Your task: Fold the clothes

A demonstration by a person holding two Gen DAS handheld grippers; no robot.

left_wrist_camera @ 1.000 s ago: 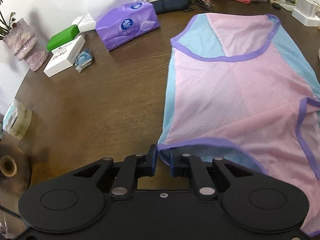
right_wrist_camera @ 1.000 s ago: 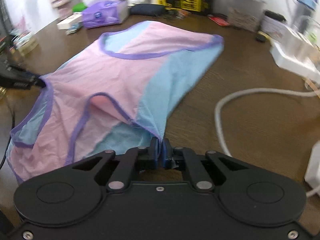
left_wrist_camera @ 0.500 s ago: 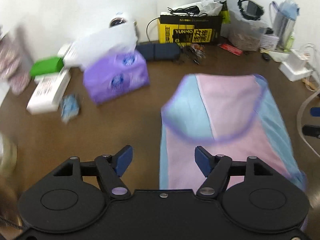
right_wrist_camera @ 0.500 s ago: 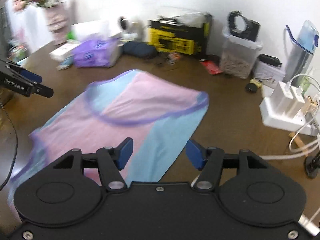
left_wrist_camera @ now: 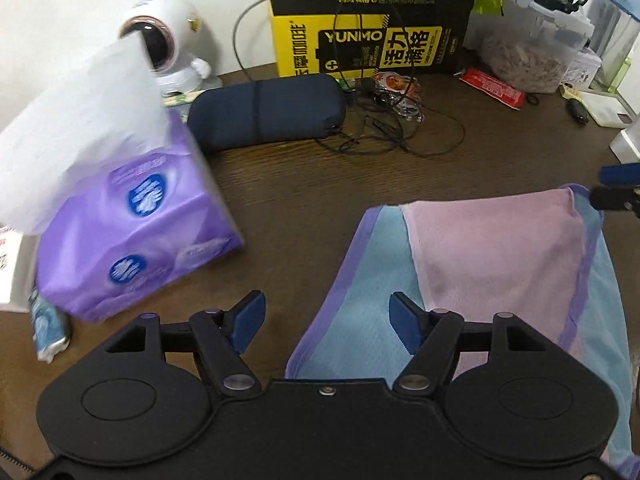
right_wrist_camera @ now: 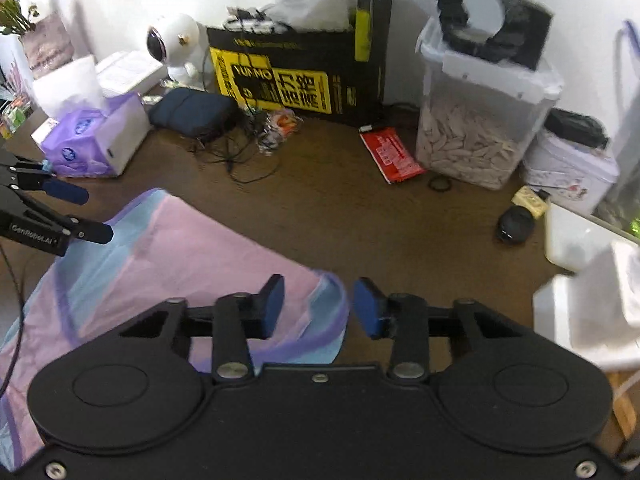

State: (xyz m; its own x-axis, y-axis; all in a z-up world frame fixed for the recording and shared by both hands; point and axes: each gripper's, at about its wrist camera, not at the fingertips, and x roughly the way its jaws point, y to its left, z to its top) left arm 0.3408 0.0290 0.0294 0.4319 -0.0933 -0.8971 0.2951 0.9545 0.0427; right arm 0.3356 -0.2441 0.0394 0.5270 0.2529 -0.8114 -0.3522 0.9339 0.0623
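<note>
Now, near to far, with the risk at each place:

Left hand-held gripper (left_wrist_camera: 327,322): its jaws stand wide apart and hold nothing; it hangs above the near left edge of the garment (left_wrist_camera: 500,264).

Right hand-held gripper (right_wrist_camera: 319,308): its jaws are also spread and empty, above the far right corner of the cloth.

Garment: a pink and light blue mesh piece with purple binding, lying on the brown desk (left_wrist_camera: 288,184). It looks folded over at least 1 time, but the lower layers are hidden under the 2 grippers, so I cannot tell how neat the fold is.

Risk 1, the cloth itself: the mesh seems thin and slippery. If a pad catches only 1 layer at the next grasp, the layers may slide and the fold may open or go crooked.

Risk 2, left side: the purple tissue pack (left_wrist_camera: 132,236) sits near the left edge of the garment, with a loose tissue standing up. A wide sweep to the left could knock it or drag the tissue.

Risk 3, right side: white boxes (right_wrist_camera: 592,292) stand near the right gripper. A fast turn outward may hit them.

Risk 4, far side: thin black cables (left_wrist_camera: 396,136) and a dark blue pouch (left_wrist_camera: 268,112) lie just beyond the garment. If the cloth is pushed forward it may cover or catch the cables, and these would pull small things with them.

Far edge: a yellow and black box (left_wrist_camera: 372,44) and a container of pale pieces (right_wrist_camera: 476,136) stand well apart from the work, so I judge little danger there.
</note>
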